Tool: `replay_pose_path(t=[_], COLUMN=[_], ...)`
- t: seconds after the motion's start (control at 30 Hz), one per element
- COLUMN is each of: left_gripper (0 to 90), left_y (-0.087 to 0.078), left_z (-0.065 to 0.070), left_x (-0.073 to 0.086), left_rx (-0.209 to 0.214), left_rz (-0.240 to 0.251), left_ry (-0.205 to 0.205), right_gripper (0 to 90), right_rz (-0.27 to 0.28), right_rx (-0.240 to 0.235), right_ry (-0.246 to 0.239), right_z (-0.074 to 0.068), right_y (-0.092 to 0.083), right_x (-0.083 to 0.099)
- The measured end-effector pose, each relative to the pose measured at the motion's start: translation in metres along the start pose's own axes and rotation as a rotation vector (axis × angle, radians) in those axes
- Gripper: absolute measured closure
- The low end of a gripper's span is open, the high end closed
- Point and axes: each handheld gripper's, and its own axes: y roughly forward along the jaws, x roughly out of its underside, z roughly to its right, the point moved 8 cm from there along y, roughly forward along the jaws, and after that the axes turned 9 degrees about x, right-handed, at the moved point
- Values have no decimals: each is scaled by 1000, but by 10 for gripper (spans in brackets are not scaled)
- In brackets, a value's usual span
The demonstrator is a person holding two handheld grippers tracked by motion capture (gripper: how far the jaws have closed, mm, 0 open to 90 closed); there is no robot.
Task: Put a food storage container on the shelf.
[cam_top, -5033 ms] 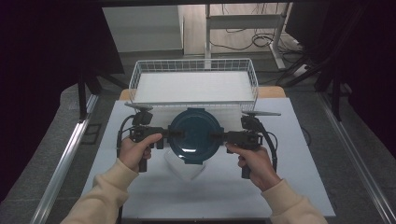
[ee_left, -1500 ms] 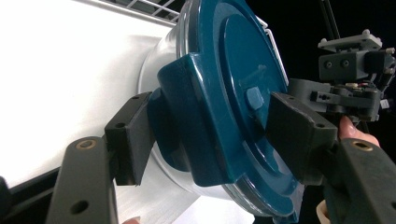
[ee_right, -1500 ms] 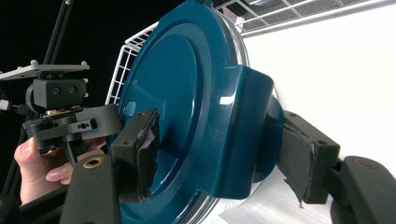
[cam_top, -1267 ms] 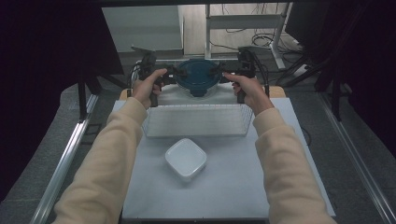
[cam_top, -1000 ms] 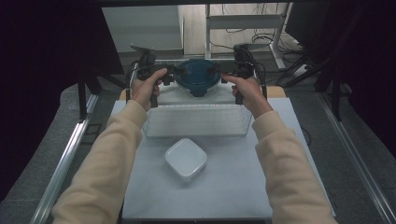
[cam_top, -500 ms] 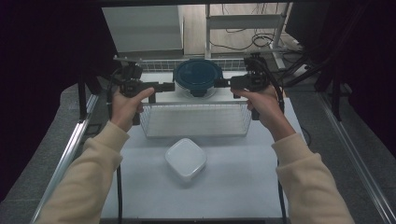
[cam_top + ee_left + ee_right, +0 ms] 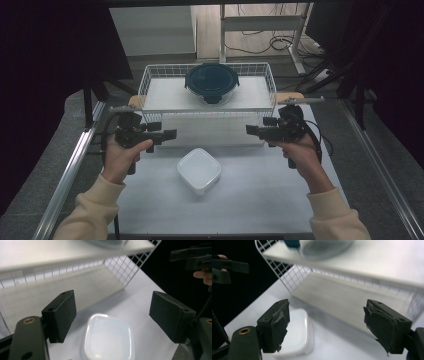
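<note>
Round lidded container [image 7: 212, 83] sits in the wire basket [image 7: 150, 82], so that part looks done. White square container [image 7: 199, 170] is left on the table [image 7: 250, 200]. Left gripper [image 7: 170, 134] and right gripper [image 7: 252, 130] flank it, jaws just narrowing, wide, nothing between

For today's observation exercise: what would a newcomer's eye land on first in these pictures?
The dark blue round lidded container sitting on the white wire shelf at the table's far edge. Then the white square container on the table, midway between the left gripper and right gripper, both open and empty.
</note>
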Motion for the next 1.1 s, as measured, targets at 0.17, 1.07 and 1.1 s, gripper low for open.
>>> replay_pose_path(t=[0.17,1.07,1.1], left_gripper=[223,239,239], left_y=[2,12,12], left_z=[-4,-26,-27], left_x=[33,134,135], left_rx=[-19,-68,-70], left_rz=[-43,-176,-174], left_ry=[12,-33,-37], right_gripper=[221,245,245], right_rz=[-13,-126,-128], right_rx=[2,52,58], right_ry=[-4,-55,-55], right_z=[7,10,10], right_y=[-4,5,5], right_x=[37,141,141])
